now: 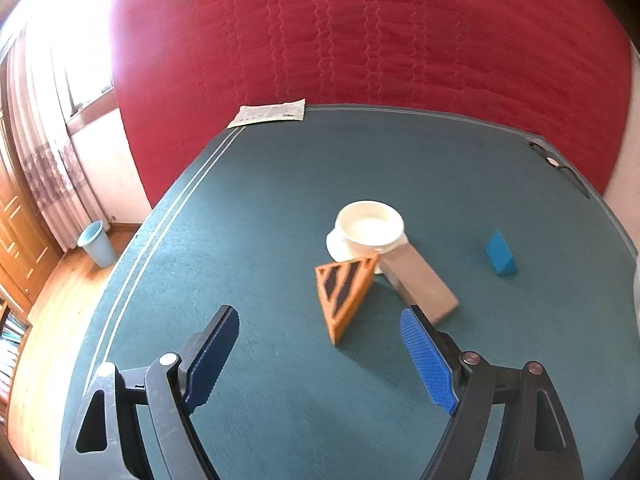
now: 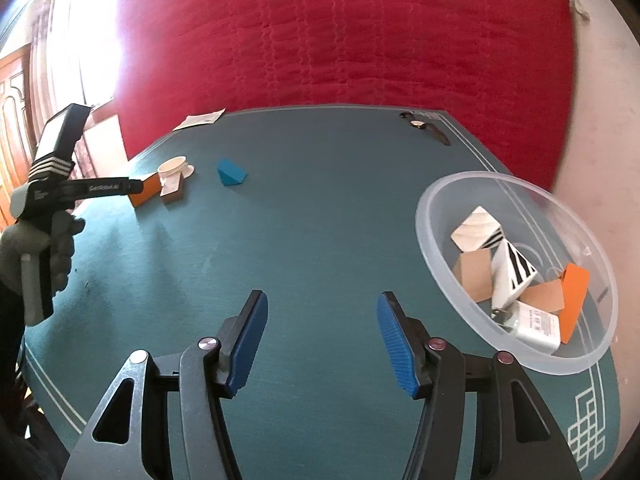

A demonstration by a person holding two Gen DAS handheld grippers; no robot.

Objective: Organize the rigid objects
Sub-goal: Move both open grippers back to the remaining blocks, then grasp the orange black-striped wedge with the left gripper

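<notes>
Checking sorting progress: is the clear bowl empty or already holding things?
Holding things. The clear bowl already contains several blocks, including an orange block and a striped white block.

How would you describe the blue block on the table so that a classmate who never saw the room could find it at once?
Start at the teal table in front of the red quilt. A white cup, an orange wedge and a grey block cluster together there. The blue block lies apart from them on bare cloth, the only blue piece.
</notes>
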